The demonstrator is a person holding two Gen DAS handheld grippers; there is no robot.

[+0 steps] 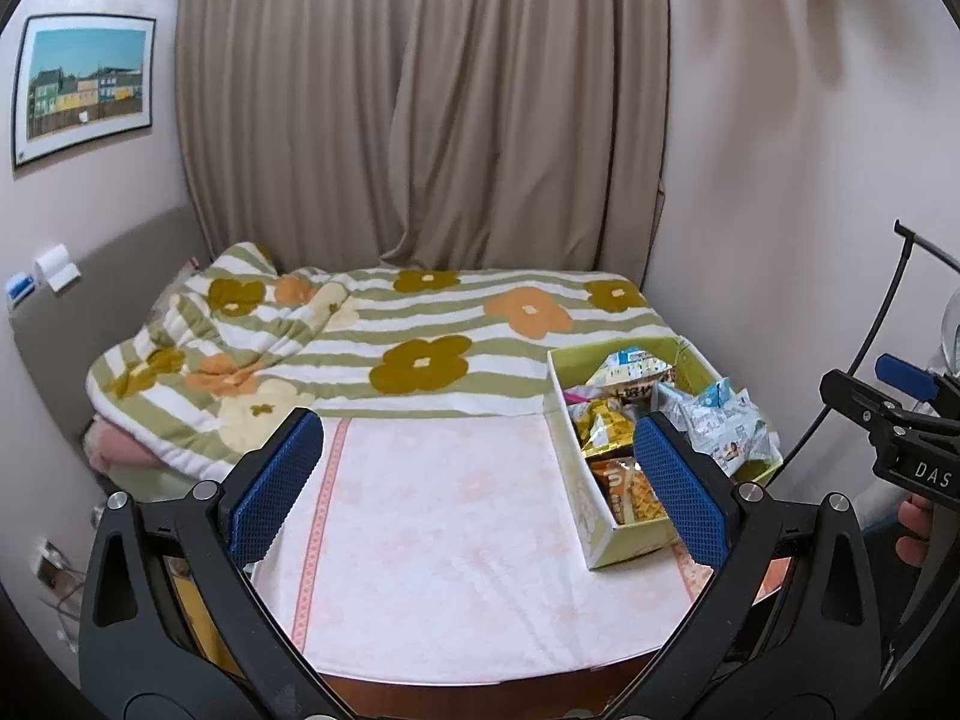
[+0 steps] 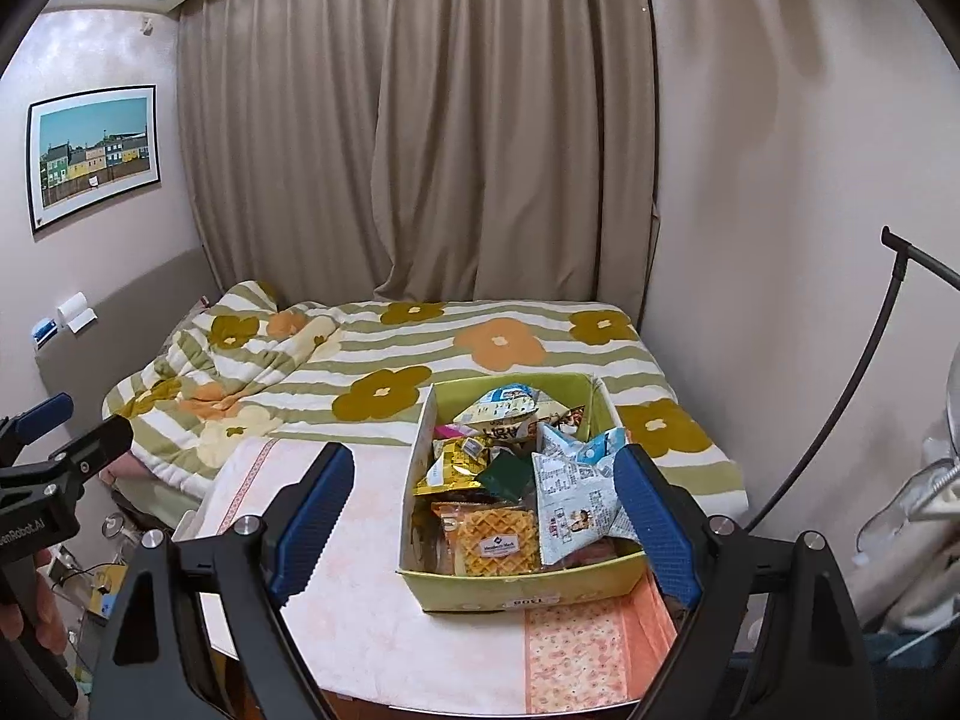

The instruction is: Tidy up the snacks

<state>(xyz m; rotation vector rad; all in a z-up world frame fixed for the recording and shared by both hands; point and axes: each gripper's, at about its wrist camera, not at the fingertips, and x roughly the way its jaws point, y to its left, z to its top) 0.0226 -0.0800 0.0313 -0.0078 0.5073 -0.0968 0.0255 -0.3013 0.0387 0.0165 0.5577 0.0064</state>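
Note:
A yellow-green cardboard box (image 2: pixel 510 591) full of snack packets stands on a table covered with a pale pink cloth (image 2: pixel 372 600). In it lie a waffle packet (image 2: pixel 501 540), a gold packet (image 2: pixel 456 462) and a white-and-blue packet (image 2: pixel 576 498). The box also shows at the right in the left wrist view (image 1: pixel 591 516). My right gripper (image 2: pixel 480 516) is open and empty, held above the box's near left part. My left gripper (image 1: pixel 480 486) is open and empty over the bare cloth (image 1: pixel 444 540), left of the box.
A bed with a green-striped flower quilt (image 2: pixel 420 348) lies behind the table, with beige curtains (image 2: pixel 420 120) beyond. A wall is close on the right. A black curved stand (image 2: pixel 864 384) rises at the right. The other gripper shows at each view's edge.

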